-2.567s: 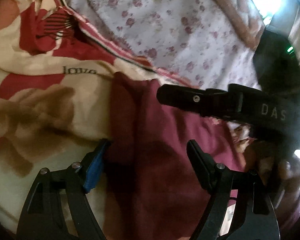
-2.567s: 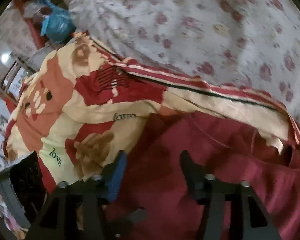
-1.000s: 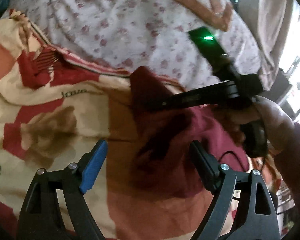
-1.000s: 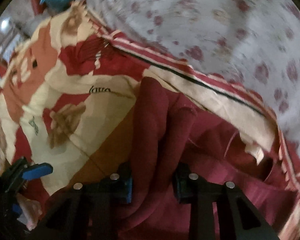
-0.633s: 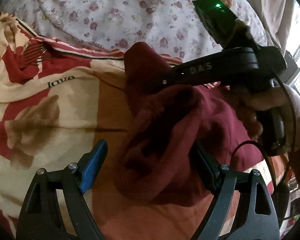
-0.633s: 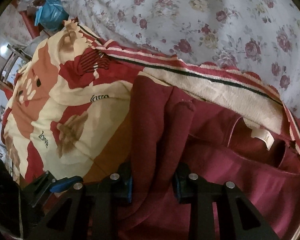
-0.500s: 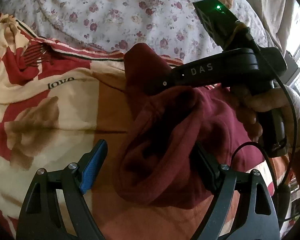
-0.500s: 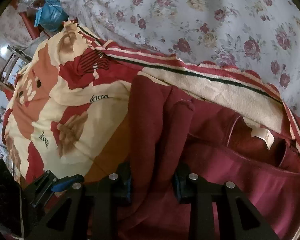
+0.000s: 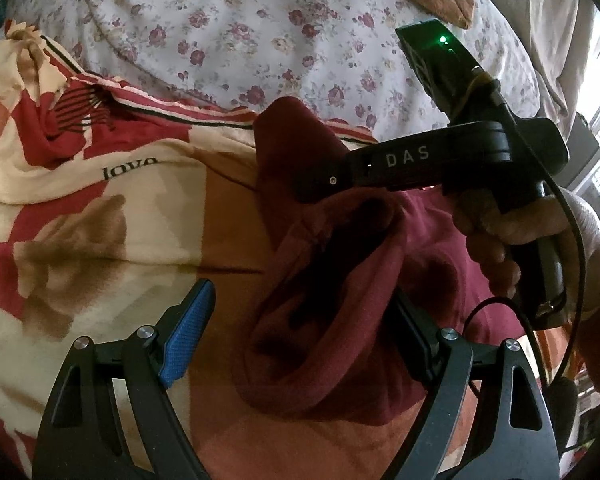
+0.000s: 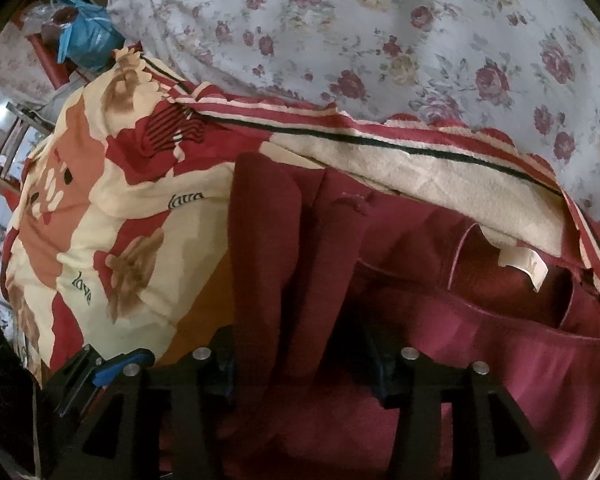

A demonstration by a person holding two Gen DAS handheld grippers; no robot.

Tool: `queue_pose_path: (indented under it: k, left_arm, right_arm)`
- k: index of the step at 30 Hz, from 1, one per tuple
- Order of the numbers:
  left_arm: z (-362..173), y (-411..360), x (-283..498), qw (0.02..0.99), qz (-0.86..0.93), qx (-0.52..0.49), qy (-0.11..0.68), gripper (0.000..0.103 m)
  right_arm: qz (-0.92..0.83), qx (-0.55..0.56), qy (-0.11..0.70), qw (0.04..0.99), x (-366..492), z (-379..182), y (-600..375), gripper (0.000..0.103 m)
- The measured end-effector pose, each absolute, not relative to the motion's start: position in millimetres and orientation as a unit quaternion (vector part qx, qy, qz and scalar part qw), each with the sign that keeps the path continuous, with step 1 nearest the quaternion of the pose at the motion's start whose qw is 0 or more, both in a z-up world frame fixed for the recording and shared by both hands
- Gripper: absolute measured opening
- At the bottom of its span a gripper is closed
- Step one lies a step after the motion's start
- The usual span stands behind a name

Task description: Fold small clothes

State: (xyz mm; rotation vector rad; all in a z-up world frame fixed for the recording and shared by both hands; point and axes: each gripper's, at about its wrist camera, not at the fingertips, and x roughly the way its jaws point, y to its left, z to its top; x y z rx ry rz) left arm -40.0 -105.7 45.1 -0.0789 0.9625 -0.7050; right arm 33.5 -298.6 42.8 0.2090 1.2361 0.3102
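Sleeve fabric of the maroon garment [image 10: 300, 264] on the bed is clamped lengthwise between the right gripper [image 10: 304, 356] fingers, while a hanging fold sits inside the left gripper [image 9: 300, 320], whose fingers are spread apart.

The left tongs [image 9: 304, 320] are spread wide, the blue-padded finger out to the left and the dark finger out to the right, pointing forward and slightly down. The right tongs [image 10: 300, 356] are pinched narrow with a fold of cloth clamped between them; in the left view they reach in level from the right. The person's right hand [image 9: 512, 236] wraps around their handle, fingers curled underneath.
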Motion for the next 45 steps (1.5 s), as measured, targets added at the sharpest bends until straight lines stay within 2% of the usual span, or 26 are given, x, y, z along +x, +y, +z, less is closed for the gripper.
queue_pose_path:
  k: [5,6,7,9,12,13,16,23,30,36,45]
  left_arm:
    - [39,-105,-35,0.82,-0.33,-0.054,0.465,0.084]
    - [35,-104,-33,0.814,-0.33,-0.068,0.473,0.075]
    - [31,-103,-30,0.804,-0.334,-0.086,0.485,0.06]
    - [27,-103,-29,0.79,-0.344,-0.109,0.496,0.043]
    - [35,-109,-39,0.801,-0.349,-0.095,0.477,0.024]
    - [39,-111,-43,0.806,-0.349,-0.089,0.469,0.021]
    - [54,-117,-54,0.819,-0.348,-0.075,0.45,0.017]
    - [99,-145,-80,0.823,-0.375,-0.053,0.423,0.017]
    - [128,-224,-108,0.807,-0.424,0.008,0.411,0.016]
    - [121,-294,-135,0.785,-0.456,0.06,0.415,0.016]
    - [63,-360,-136,0.753,-0.448,0.07,0.477,0.016]
  right_arm:
    - [0.146,0.096,0.566,0.806,31,44,-297,0.045]
    - [0.147,0.097,0.563,0.807,30,44,-297,0.039]
    - [0.152,0.101,0.558,0.809,29,45,-295,0.032]
    - [0.158,0.102,0.551,0.813,26,47,-291,0.025]
    - [0.165,0.099,0.542,0.818,22,54,-289,0.021]
    - [0.167,0.103,0.54,0.818,21,57,-292,0.02]
    - [0.172,0.11,0.529,0.824,13,70,-301,0.02]
    - [0.18,0.116,0.491,0.845,-21,115,-341,0.02]
    - [0.139,0.121,0.469,0.864,-57,143,-404,0.019]
    - [0.09,0.137,0.481,0.861,-92,122,-470,0.018]
    - [0.015,0.169,0.513,0.841,-97,50,-518,0.018]
